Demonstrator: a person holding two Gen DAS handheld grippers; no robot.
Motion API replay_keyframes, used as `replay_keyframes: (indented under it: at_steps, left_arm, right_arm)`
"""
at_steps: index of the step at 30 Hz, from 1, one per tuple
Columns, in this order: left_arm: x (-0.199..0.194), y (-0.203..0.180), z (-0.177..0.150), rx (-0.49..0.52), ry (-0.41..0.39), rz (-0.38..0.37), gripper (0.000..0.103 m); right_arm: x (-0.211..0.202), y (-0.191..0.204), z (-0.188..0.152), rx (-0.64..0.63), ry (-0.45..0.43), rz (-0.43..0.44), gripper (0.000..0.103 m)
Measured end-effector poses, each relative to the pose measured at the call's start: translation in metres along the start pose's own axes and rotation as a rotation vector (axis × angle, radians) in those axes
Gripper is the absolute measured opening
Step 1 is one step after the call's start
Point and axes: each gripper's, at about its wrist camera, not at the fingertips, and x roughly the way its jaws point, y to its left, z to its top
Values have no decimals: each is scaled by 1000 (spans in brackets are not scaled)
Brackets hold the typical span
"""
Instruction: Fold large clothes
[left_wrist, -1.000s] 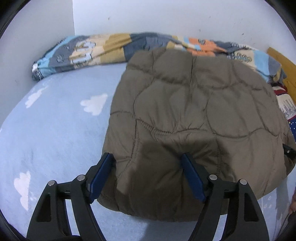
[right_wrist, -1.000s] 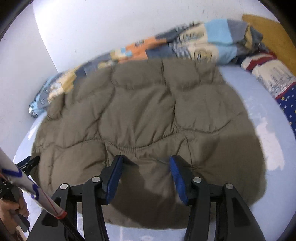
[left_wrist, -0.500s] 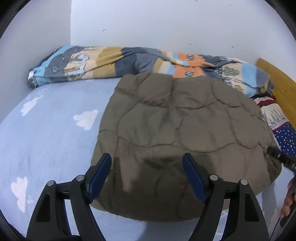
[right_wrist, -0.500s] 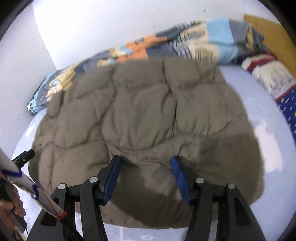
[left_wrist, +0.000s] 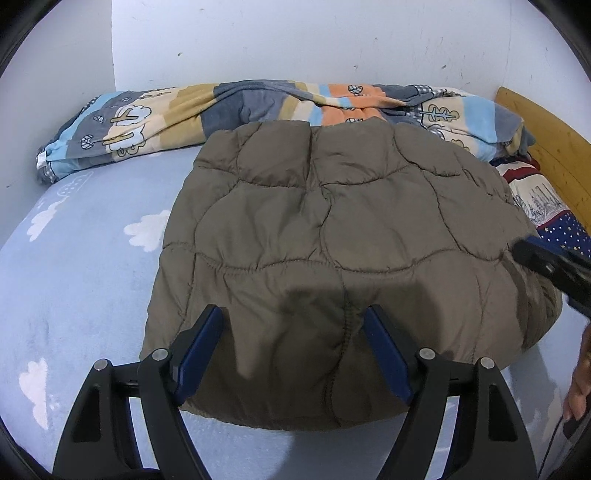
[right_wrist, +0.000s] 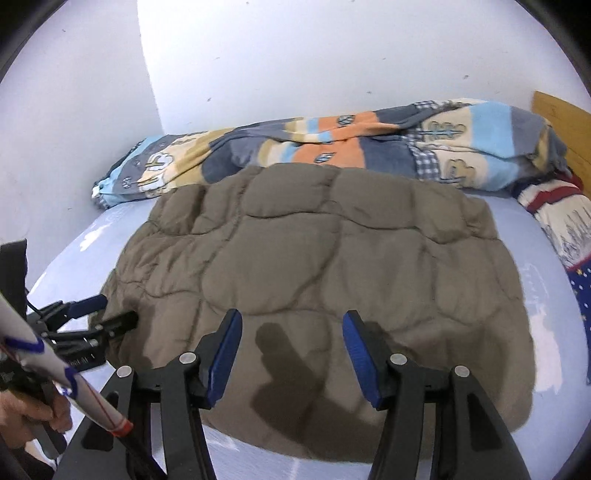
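Since a second ago you have pulled both grippers back and up from the jacket (left_wrist: 332, 258): more of the wall fills the top of each frame, and the near hem that sat between the pads now lies below them.

Going left to right in the left wrist view: the cloud-print sheet (left_wrist: 74, 277) fills the left side, the striped blanket (left_wrist: 258, 107) runs along the top by the wall, and the folded brown jacket lies in the middle, its far edge touching the blanket. Your left gripper (left_wrist: 295, 354) stands spread wide and empty, hovering over the near hem at the bottom of the frame.

In the right wrist view, your right gripper (right_wrist: 291, 358) has just been narrowing its jaws, yet nothing is pinched between them; only its shadow falls on the fabric.

I'd judge the fold set down and let go, so this jacket looks close to done.
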Motion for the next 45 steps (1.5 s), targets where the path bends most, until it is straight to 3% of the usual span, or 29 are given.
replay_keyframes:
  at_steps: [4,11,16,18,22,27,30,36,39,45]
  left_arm:
    - [1,-2,-1,11,3,7,78]
    - [8,-3,-1,26,13,22,78]
    - [7,-6,-3,51,9,39,78]
    - [5,-5,-3,49,5,38,78]
    - [0,-5,-2,43,-6,35,78]
    - [0,-8,-4,57,-18,53,78]
    - [0,-10,-6,62,-31,71,78]
    - [3,-15,-9,95,-46,96,78]
    - [5,-15,-9,94,-45,99,78]
    - [6,-17,-11,108,-48,105,79]
  right_arm:
    - [23,11,18,-23,12,4,41]
    - [87,11,29,2,149,-39,41]
    - [106,1,26,23,188,-19,41]
    - [96,-1,29,40,188,-12,41]
    - [40,-9,30,79,97,45,41]
    - [-29,-44,-6,99,91,-53,41]
    - [-51,-71,-28,154,55,-106,41]
    - [-26,-113,-41,271,72,-105,41]
    - [-9,-118,-46,289,128,-104,41]
    - [4,-117,-51,277,152,-115,41]
